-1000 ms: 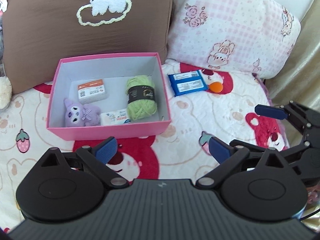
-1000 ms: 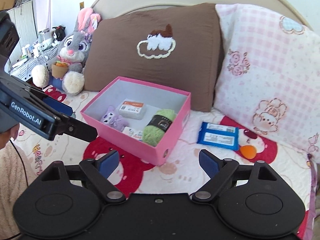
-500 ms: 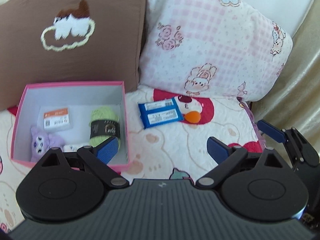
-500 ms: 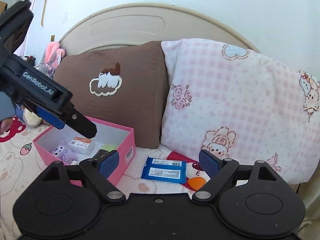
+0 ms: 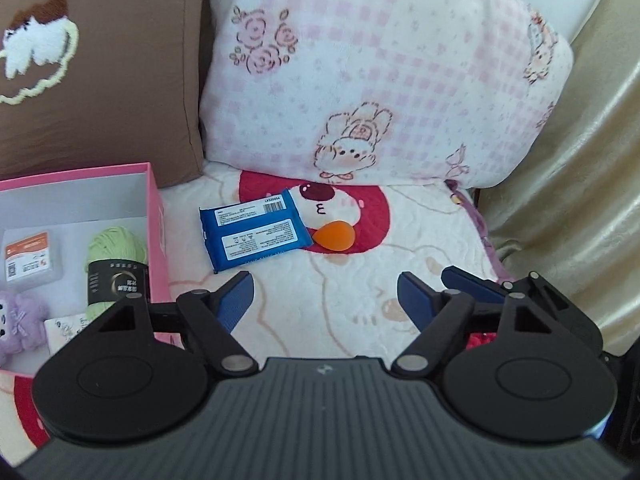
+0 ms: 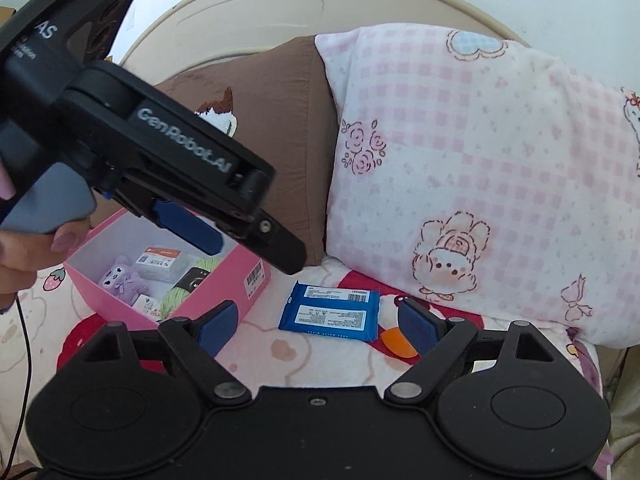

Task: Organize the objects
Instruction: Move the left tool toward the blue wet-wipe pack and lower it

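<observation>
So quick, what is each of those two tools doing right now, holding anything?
Left tool: jaws closing, nothing between them, holding nothing.
Right tool: open and empty, above the blue packet.

My left camera looks down steeply over the bed; my right looks flatter. Both share the blue packet (image 5: 256, 234) (image 6: 330, 312) and pink box (image 5: 156, 240) (image 6: 224, 280).

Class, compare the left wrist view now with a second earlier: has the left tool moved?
Yes. The left tool, its jaws closing on nothing, has swung rightward: the pink box has slid to the left edge and the blue packet now lies just ahead.
</observation>
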`<state>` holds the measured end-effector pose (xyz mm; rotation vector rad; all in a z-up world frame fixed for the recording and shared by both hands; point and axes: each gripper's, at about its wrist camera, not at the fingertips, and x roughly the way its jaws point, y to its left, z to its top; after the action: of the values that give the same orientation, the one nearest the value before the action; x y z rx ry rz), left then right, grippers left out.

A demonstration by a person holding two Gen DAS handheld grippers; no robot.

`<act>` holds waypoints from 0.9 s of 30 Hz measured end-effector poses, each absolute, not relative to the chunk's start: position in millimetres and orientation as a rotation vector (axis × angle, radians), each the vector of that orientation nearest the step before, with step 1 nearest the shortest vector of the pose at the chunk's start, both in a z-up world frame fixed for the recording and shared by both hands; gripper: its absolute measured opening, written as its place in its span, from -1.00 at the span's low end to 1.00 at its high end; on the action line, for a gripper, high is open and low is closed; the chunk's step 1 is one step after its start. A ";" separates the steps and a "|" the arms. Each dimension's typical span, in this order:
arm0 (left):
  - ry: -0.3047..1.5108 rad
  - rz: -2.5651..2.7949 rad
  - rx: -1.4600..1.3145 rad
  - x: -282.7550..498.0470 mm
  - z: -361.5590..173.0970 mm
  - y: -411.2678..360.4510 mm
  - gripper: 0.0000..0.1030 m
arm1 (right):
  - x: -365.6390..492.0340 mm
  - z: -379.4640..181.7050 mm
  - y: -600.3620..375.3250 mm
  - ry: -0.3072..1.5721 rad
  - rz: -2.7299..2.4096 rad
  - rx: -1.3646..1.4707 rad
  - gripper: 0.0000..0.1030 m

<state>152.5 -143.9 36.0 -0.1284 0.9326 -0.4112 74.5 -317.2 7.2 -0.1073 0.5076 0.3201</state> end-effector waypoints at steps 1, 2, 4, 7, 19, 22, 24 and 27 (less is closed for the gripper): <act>0.937 -0.405 -0.115 159.8 29.8 -148.6 0.52 | 78.8 2.3 -317.9 0.515 0.312 -0.104 0.74; 0.940 -0.404 -0.104 166.3 24.4 -152.8 0.48 | 84.1 -2.4 -319.0 0.527 0.308 -0.098 0.74; 0.961 -0.404 -0.099 182.4 11.7 -158.4 0.31 | 95.5 -11.7 -322.4 0.551 0.296 -0.081 0.74; 0.994 -0.387 -0.101 206.1 -6.1 -163.4 0.24 | 112.7 -23.7 -328.2 0.581 0.287 -0.064 0.73; 1.050 -0.248 -0.070 277.8 -69.1 -169.2 0.09 | 177.4 -77.4 -327.3 0.674 0.323 0.060 0.41; 1.081 -0.219 -0.103 283.9 -84.3 -165.7 0.09 | 195.0 -91.6 -326.6 0.710 0.306 0.106 0.41; 1.095 -0.200 -0.114 286.7 -94.0 -164.5 0.09 | 202.7 -98.0 -324.9 0.713 0.292 0.100 0.41; 1.072 -0.166 -0.095 289.9 -101.9 -163.0 0.09 | 214.2 -107.9 -325.0 0.727 0.272 0.102 0.41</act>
<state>289.9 -163.0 -101.9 -0.0948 1.0724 -0.1660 214.2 -325.0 -107.9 0.1021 0.7274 0.2721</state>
